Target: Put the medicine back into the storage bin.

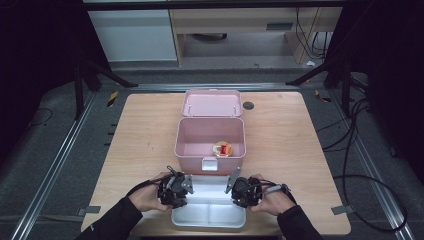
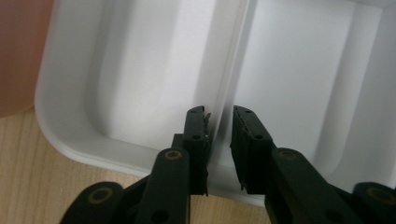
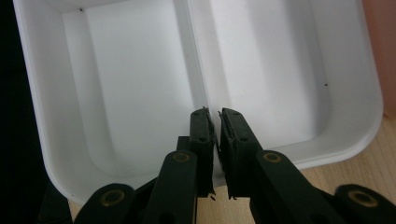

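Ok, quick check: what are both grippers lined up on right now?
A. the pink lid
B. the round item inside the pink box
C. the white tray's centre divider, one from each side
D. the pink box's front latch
C: each gripper view shows its fingers astride the divider of the white tray, left gripper and right gripper at opposite sides.

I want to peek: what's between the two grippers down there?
In the high view, the white divided tray spans the gap between the left gripper and right gripper; its compartments look empty.
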`<state>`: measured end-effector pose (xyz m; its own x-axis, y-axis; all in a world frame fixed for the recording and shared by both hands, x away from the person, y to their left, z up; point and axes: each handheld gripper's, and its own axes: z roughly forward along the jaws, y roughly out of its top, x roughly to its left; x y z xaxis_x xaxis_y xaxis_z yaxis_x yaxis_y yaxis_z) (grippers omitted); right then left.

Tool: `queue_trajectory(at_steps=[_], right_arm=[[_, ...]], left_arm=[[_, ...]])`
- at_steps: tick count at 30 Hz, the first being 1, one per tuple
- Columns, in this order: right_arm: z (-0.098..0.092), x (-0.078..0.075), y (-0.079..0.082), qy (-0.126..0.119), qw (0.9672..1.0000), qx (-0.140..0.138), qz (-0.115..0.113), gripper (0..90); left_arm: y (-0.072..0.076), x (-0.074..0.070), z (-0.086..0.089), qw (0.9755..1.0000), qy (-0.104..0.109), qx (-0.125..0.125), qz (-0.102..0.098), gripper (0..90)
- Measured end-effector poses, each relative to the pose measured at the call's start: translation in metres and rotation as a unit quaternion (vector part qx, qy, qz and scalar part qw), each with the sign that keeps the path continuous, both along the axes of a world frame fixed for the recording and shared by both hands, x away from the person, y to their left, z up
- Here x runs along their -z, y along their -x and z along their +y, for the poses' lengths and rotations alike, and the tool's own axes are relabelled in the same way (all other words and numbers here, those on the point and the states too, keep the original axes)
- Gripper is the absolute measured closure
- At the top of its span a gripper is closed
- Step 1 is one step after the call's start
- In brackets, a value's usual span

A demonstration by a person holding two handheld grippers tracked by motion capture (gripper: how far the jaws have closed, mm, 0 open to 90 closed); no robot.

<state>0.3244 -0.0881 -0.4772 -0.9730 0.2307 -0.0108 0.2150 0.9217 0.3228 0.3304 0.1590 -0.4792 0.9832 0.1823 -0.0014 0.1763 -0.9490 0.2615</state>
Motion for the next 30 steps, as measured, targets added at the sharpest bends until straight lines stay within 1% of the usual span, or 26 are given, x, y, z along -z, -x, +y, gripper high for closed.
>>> queue_trajectory(at_steps=[5,9,12,14,17,19,22,25,30], right_arm=[[0.004,0.005,-0.003,0.013,0.9998,-0.010,0.006,83.7],[0.004,0.006,-0.005,0.012,0.9997,-0.012,0.015,84.4],[0.005,0.005,-0.005,0.016,0.9995,-0.020,0.017,85.4],[0.006,0.004,-0.004,0.019,0.9993,-0.022,0.021,85.9],[0.005,0.000,-0.003,0.016,0.9993,-0.028,0.017,85.8],[0.005,-0.007,0.001,0.013,0.9992,-0.033,0.020,86.1],[0.004,-0.016,0.005,0.009,0.9990,-0.038,0.020,86.4],[0.003,-0.028,0.011,0.004,0.9989,-0.038,0.025,86.4],[0.003,-0.046,0.021,0.004,0.9989,-0.044,0.018,86.6]], left_arm=[[-0.003,0.000,0.000,1.0000,-0.002,0.004,0.000,82.0],[-0.002,0.000,-0.001,0.9998,-0.010,0.017,-0.005,83.0],[-0.002,-0.001,-0.002,0.9995,-0.015,0.026,-0.006,83.6],[-0.002,-0.002,-0.002,0.9995,-0.015,0.026,-0.003,84.1],[0.001,-0.006,-0.001,0.9996,-0.011,0.028,0.001,85.0],[0.006,-0.013,-0.001,0.9994,-0.012,0.032,-0.002,85.1],[0.014,-0.025,0.001,0.9993,-0.005,0.036,-0.012,85.0],[0.019,-0.038,0.002,0.9992,-0.001,0.039,-0.011,85.0],[0.029,-0.059,0.000,0.9986,-0.009,0.050,-0.017,85.6]])
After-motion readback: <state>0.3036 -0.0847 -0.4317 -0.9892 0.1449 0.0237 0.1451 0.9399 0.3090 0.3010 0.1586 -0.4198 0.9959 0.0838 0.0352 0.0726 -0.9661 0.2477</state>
